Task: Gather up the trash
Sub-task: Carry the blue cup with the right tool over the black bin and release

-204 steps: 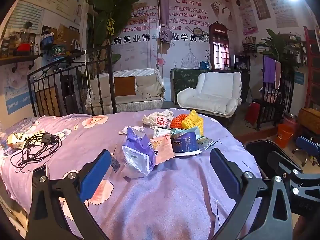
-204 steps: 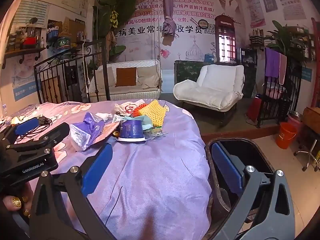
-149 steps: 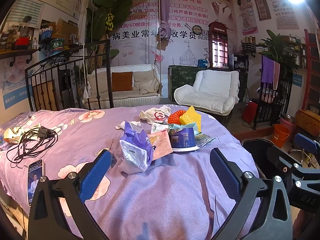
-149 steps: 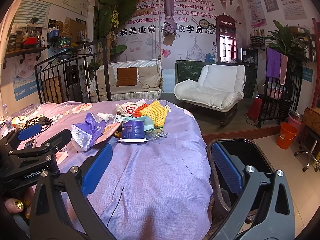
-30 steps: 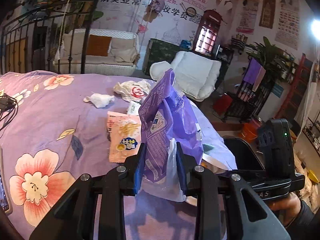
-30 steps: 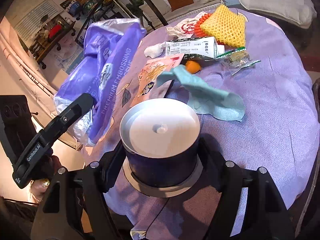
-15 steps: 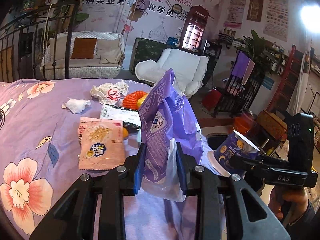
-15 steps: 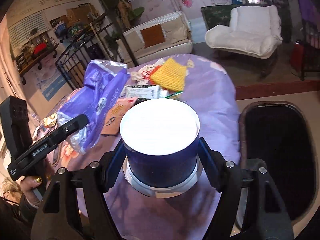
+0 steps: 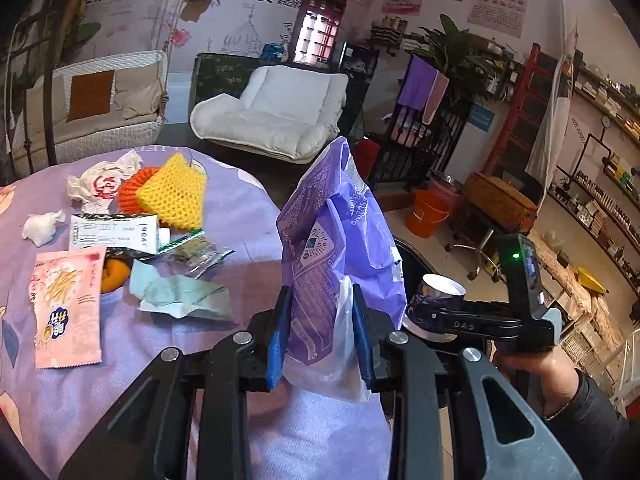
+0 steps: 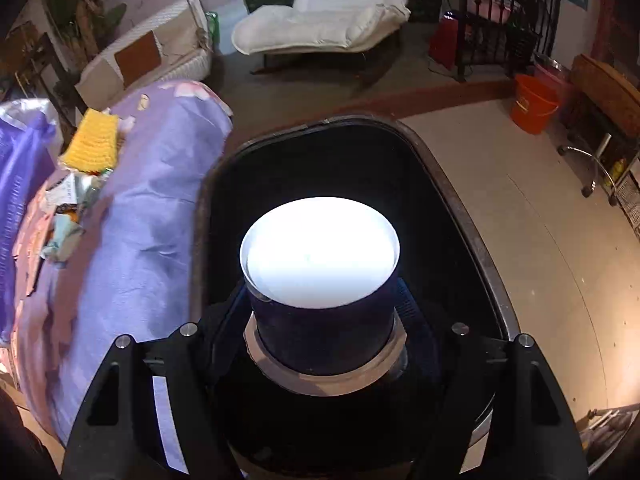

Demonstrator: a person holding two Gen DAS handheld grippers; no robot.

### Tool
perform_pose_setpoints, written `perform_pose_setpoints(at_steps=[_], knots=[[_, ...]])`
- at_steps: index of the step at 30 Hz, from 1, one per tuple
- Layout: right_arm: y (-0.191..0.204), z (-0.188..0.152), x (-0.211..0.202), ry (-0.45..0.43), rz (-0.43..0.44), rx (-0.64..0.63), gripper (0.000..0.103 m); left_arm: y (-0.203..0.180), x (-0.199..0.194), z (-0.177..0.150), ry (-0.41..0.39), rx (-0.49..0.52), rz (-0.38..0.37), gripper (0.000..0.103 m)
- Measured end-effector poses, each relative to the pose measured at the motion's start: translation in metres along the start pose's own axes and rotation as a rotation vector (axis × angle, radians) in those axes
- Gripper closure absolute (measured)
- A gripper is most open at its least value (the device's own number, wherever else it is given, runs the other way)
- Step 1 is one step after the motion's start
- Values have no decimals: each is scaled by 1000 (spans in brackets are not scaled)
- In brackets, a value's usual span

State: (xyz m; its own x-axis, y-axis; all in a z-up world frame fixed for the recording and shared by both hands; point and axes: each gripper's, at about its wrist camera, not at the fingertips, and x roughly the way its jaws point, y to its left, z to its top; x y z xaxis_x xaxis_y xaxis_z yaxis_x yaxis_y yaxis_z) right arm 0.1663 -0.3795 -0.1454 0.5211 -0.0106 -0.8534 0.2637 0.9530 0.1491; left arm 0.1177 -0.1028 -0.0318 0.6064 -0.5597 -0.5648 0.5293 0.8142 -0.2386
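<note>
The right gripper (image 10: pixel 320 312) clamped the blue cup (image 10: pixel 320 264) above the black bin's (image 10: pixel 460 184) open mouth; beside the bin, the left gripper (image 9: pixel 320 344) pinched the purple bag (image 9: pixel 336 248) over the bed's (image 9: pixel 240 216) edge.

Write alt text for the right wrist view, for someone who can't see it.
The right gripper is clamped on a dark blue paper cup with a white base, held above the open black trash bin on the floor. To the left lies a purple cloth-covered table with leftover litter.
</note>
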Motion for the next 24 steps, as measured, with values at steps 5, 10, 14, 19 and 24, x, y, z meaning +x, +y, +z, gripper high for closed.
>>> perform_pose_setpoints(at_steps=[5, 10, 14, 19, 24], knots=[[-10, -3, 32, 112, -70, 2, 31, -19, 20, 6, 25, 60, -19, 73], [-16, -9, 40, 164, -91, 18, 31, -33, 34, 8, 50, 83, -41, 73], [-16, -13, 29, 147, -77, 29, 23, -39, 44, 6, 70, 84, -54, 73], [-17, -20, 0, 47, -90, 47, 23, -47, 53, 8, 86, 96, -64, 73], [-30, -22, -40, -105, -142, 88, 20, -62, 65, 9, 102, 118, -84, 73]])
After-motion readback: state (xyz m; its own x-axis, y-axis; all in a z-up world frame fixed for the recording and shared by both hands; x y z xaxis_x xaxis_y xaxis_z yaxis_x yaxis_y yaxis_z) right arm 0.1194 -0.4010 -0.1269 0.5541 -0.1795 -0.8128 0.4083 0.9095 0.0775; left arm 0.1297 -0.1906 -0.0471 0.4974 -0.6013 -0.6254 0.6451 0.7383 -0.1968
